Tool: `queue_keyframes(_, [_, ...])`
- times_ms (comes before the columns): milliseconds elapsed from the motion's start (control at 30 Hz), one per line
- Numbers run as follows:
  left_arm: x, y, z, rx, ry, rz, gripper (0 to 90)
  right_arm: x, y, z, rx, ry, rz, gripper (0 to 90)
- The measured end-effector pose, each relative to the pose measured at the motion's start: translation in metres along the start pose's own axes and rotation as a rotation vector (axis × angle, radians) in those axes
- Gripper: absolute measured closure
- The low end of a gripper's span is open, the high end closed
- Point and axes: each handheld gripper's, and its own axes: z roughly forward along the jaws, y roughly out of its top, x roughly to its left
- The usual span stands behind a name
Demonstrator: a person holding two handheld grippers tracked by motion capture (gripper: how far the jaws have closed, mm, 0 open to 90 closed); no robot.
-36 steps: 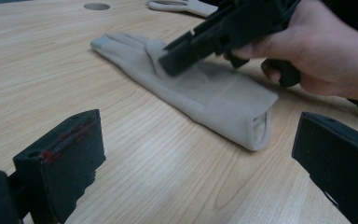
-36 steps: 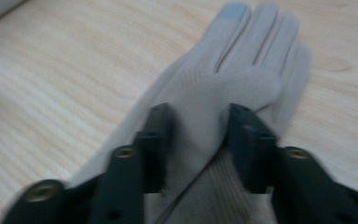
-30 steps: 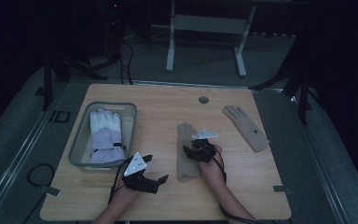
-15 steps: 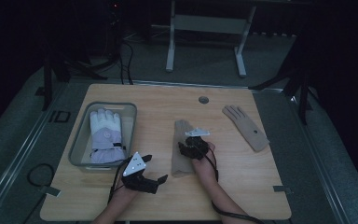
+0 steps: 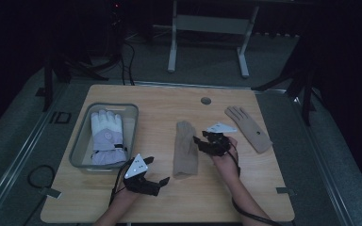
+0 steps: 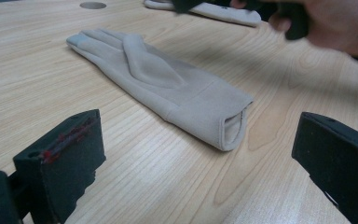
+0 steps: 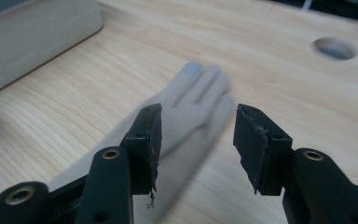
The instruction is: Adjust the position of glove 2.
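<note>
The left gripper (image 5: 162,173), near the front edge of the pale wooden counter (image 5: 169,207), sits where it sat a second ago, its jaws spread wide and holding nothing. In the left gripper view the open cuff of the flat beige fabric glove (image 6: 168,88) lies just ahead, between the two jaws but clear of both.

Farther in, the right gripper (image 5: 199,141) has shifted since the earlier frames: it was over the glove's fingers and now sits off the glove's right edge, just beside its middle. Its jaws are parted and empty; in the right gripper view they frame the glove's fingertips (image 7: 200,84), which lie beyond and below them on the wood.

The beige glove (image 5: 185,148) lies flat at the counter's centre, cuff toward the person, fingers pointing away. To its left stands a clear plastic bin (image 5: 80,141) holding a white padded ski glove (image 5: 106,136). Toward the far right lies a second beige glove (image 5: 248,128), and beyond the centre a round hole (image 5: 206,100) in the counter.
</note>
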Motion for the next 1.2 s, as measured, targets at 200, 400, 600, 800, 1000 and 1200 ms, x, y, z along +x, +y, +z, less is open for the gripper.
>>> queue_keyframes(200, [0.000,-0.001,0.000,-0.003,0.004,0.001,2.3,-0.047,-0.007,-0.033,-0.007,-0.033,-0.014,52.2])
queue_keyframes(400, [0.001,0.000,0.000,-0.015,0.009,-0.007,2.3,-0.095,-0.020,-0.054,0.006,-0.093,0.017,53.1])
queue_keyframes(600, [0.001,0.000,0.000,-0.019,0.006,-0.006,2.3,-0.139,-0.033,-0.059,0.045,-0.133,0.052,54.8])
queue_keyframes(800, [0.001,-0.001,0.001,-0.018,-0.001,-0.007,2.3,-0.164,-0.036,-0.059,0.055,-0.183,0.088,55.3])
queue_keyframes(1000, [0.001,-0.001,-0.001,-0.026,-0.002,-0.011,2.3,-0.182,-0.036,-0.051,0.078,-0.219,0.108,55.5])
queue_keyframes(1200, [0.002,-0.002,-0.001,-0.025,-0.004,-0.017,2.3,-0.201,-0.043,-0.036,0.121,-0.225,0.149,56.8])
